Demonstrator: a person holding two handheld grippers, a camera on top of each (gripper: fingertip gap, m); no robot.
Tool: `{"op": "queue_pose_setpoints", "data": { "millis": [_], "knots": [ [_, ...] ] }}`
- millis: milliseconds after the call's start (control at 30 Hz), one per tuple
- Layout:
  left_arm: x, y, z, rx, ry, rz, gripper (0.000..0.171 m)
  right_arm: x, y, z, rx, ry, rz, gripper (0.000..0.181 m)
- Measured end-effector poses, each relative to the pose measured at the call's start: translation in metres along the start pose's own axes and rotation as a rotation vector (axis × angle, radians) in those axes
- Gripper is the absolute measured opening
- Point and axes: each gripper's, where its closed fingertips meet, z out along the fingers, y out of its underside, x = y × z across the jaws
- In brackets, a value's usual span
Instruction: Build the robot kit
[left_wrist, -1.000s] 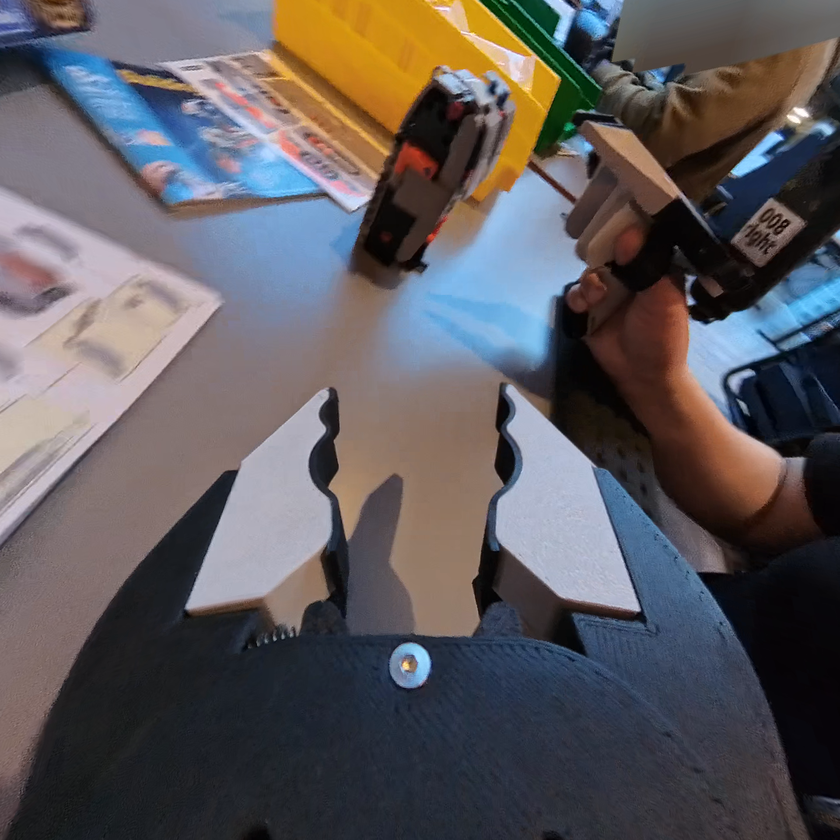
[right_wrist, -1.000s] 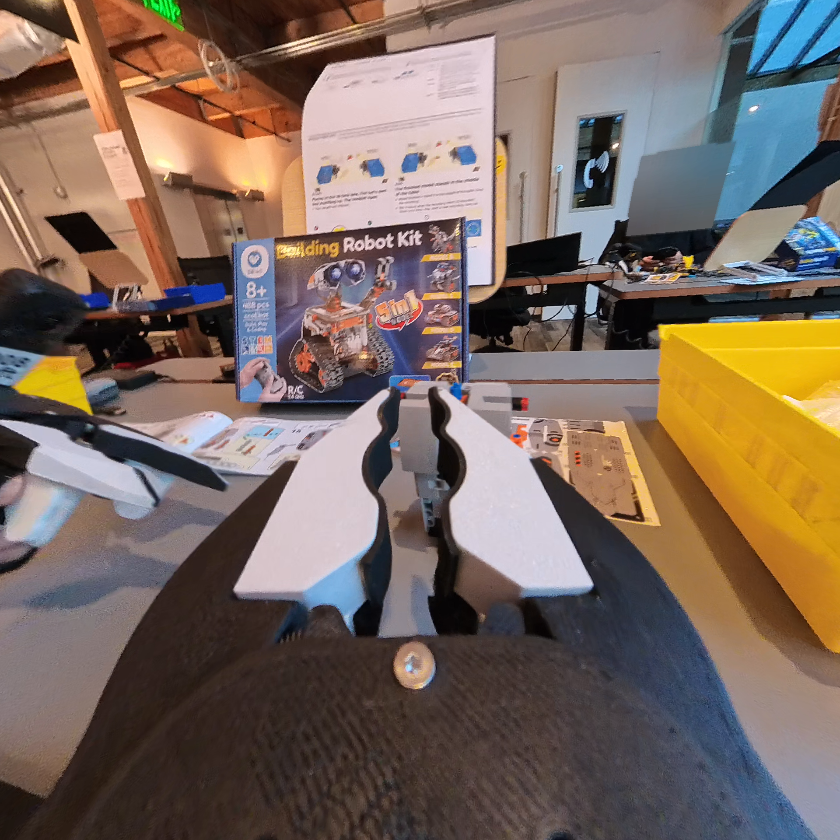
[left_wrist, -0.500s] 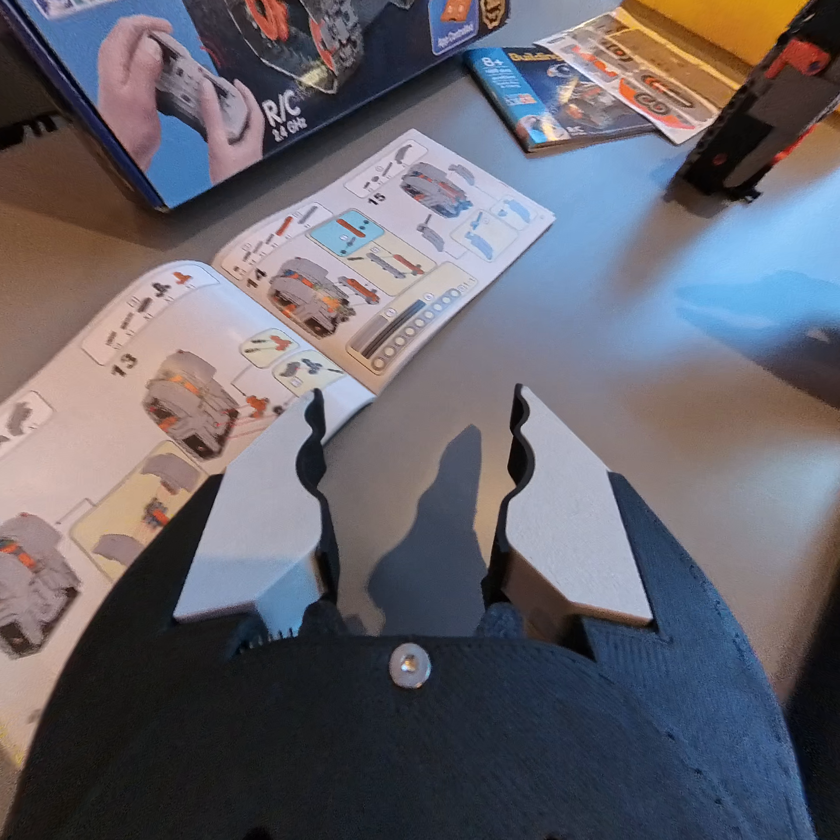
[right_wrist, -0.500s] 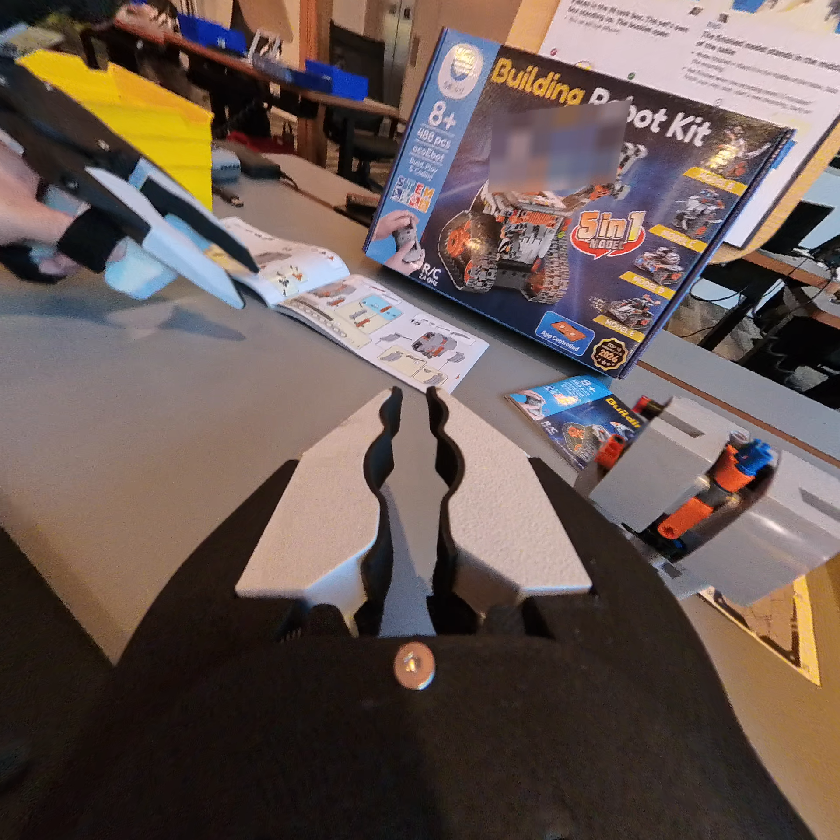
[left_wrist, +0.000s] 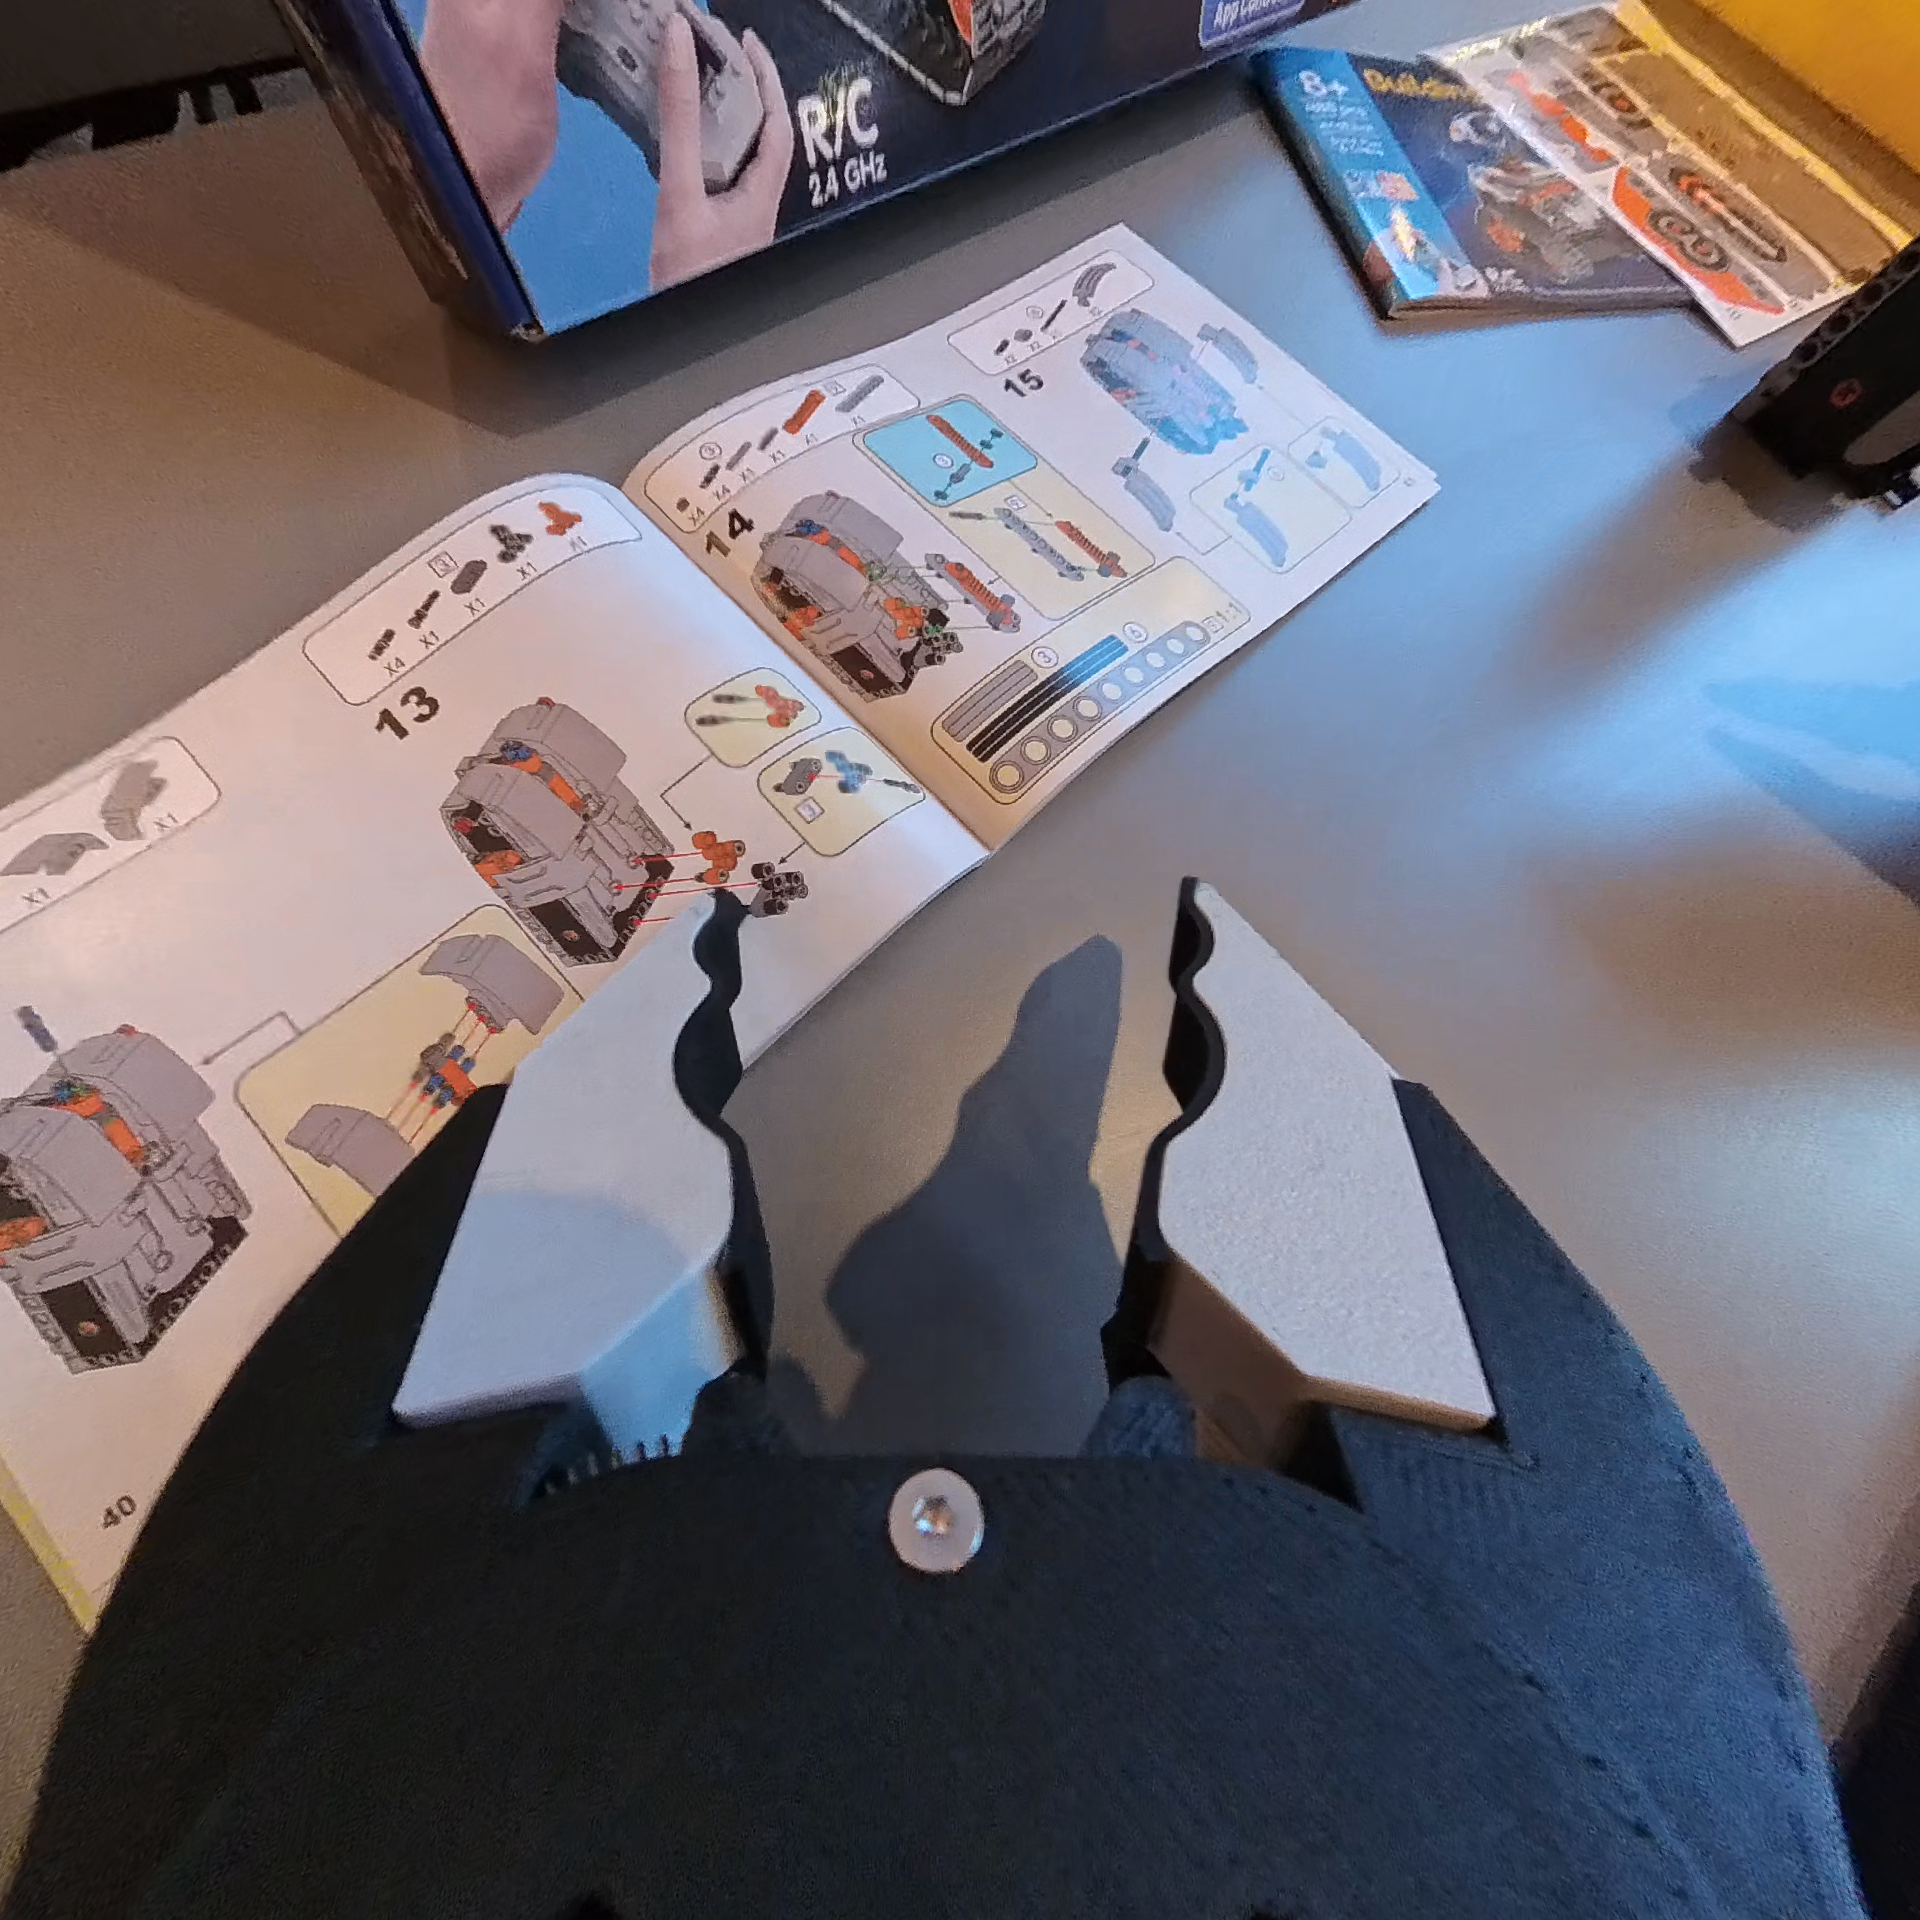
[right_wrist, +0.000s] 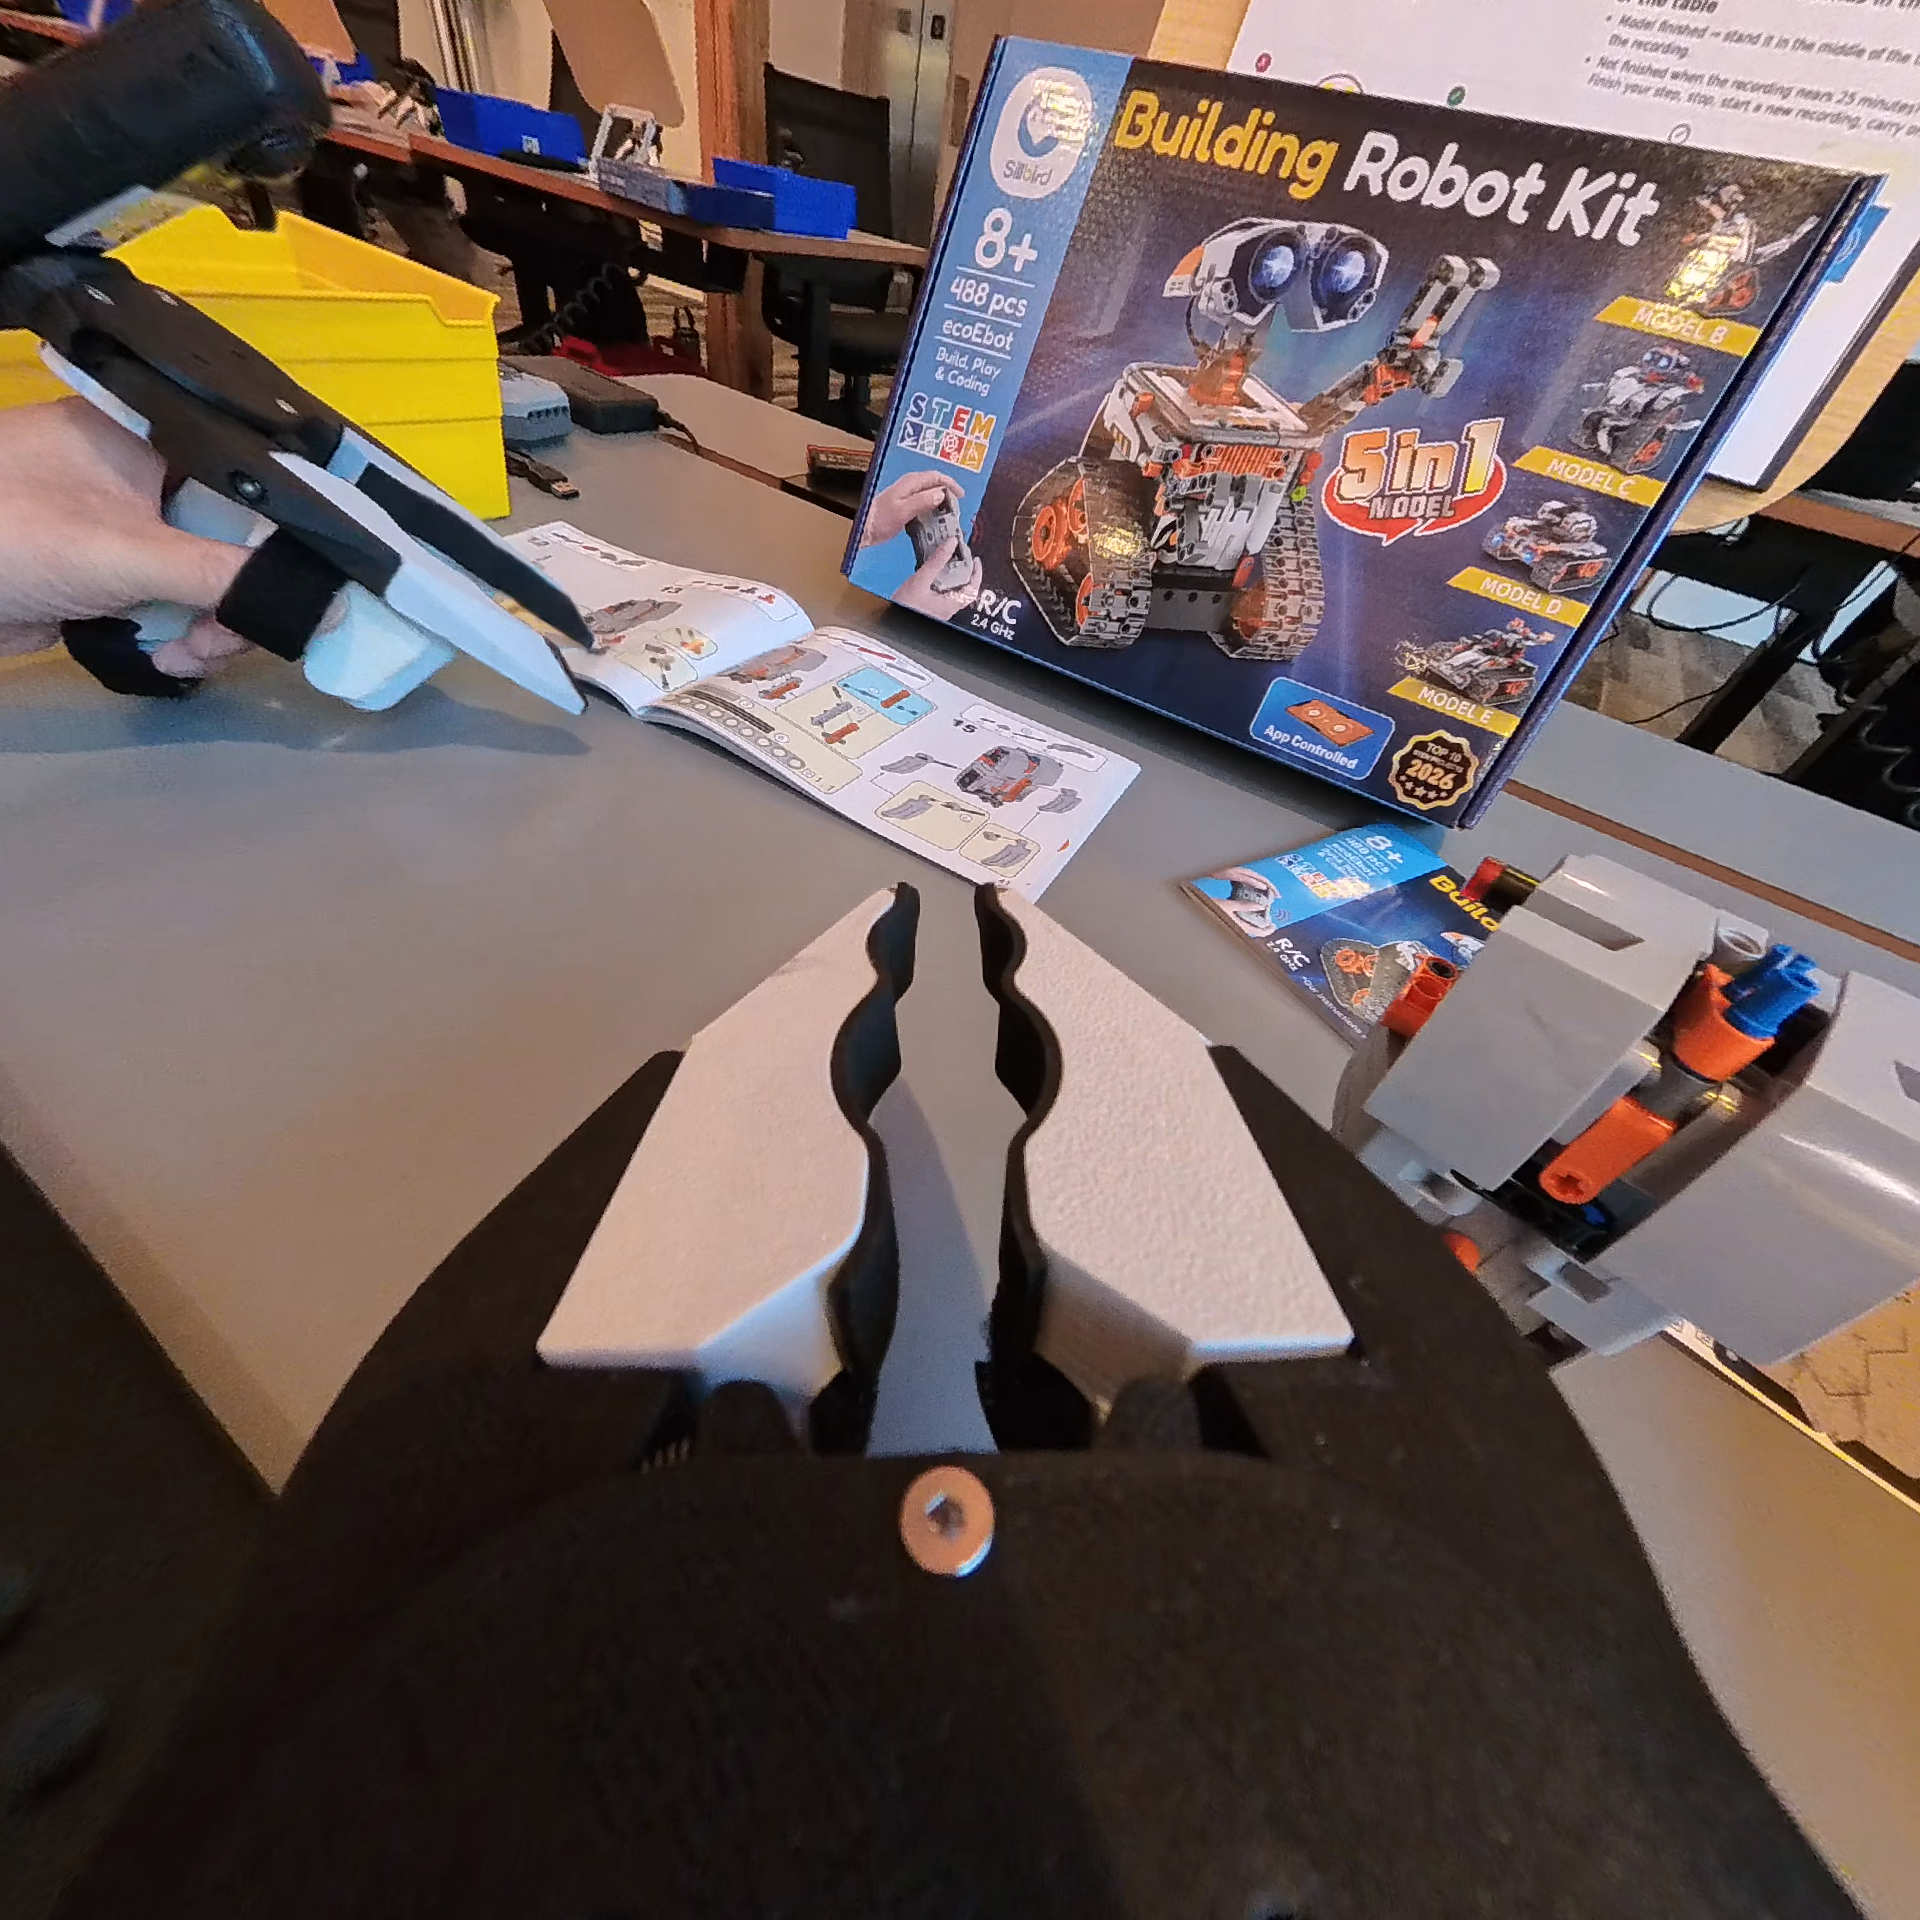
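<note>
Paper worries me: my left gripper (left_wrist: 951, 914), spread and empty, overhangs the open booklet (left_wrist: 665, 665) and could crease it; my right gripper (right_wrist: 948, 906), nearly closed on nothing, sits beside the grey model (right_wrist: 1621, 1101).

Spread claw (left_wrist: 951, 914) over instruction booklet (left_wrist: 582, 727)

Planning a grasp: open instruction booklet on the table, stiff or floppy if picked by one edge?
Probably floppy: the open instruction booklet is thin paper, its pages bowing at the spine. Likely light, so a push might slide it across the smooth grey table. One edge pinched would probably let the rest droop.
</note>
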Motion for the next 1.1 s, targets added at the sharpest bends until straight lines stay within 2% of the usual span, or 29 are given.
{"op": "queue_pose_setpoints", "data": {
  "millis": [167,333,400,500,533,667,833,900,967,1033,1100],
  "knots": [
    [0.013,-0.025,-0.028,0.132,0.022,-0.021,0.081,0.000,0.001,0.001,-0.007,0.001,-0.001,0.009],
    [0.048,-0.056,-0.098,0.314,0.164,-0.051,0.074,-0.003,0.004,0.002,-0.025,0.004,-0.031,0.009],
    [0.042,-0.061,-0.131,0.352,0.169,-0.045,0.072,-0.006,0.002,0.003,-0.027,0.006,-0.063,0.009],
    [0.005,-0.067,-0.179,0.389,0.100,-0.040,0.068,-0.014,-0.001,0.012,-0.038,-0.007,-0.095,0.009],
    [-0.011,-0.066,-0.192,0.377,0.071,-0.029,0.064,-0.020,-0.003,0.018,-0.038,-0.027,-0.099,0.009],
    [-0.090,-0.044,-0.218,0.197,-0.120,-0.008,0.066,-0.046,-0.016,0.047,-0.054,-0.084,-0.180,0.002],
    [-0.150,-0.058,-0.241,0.146,-0.202,0.021,0.059,-0.070,-0.030,0.097,-0.080,-0.045,-0.260,0.000],
    [-0.173,-0.055,-0.244,0.043,-0.249,0.023,0.054,-0.082,-0.036,0.116,-0.087,-0.053,-0.221,0.000],
    [-0.196,-0.047,-0.242,-0.068,-0.270,0.011,0.021,-0.087,-0.050,0.133,-0.053,-0.055,-0.155,0.000],
    [-0.219,-0.035,-0.235,-0.156,-0.260,-0.072,0.023,-0.076,-0.062,0.149,-0.009,-0.010,-0.103,0.000],
    [-0.234,-0.028,-0.228,-0.185,-0.214,-0.156,0.023,-0.065,-0.062,0.164,-0.009,0.014,-0.066,0.004]
  ]
}}
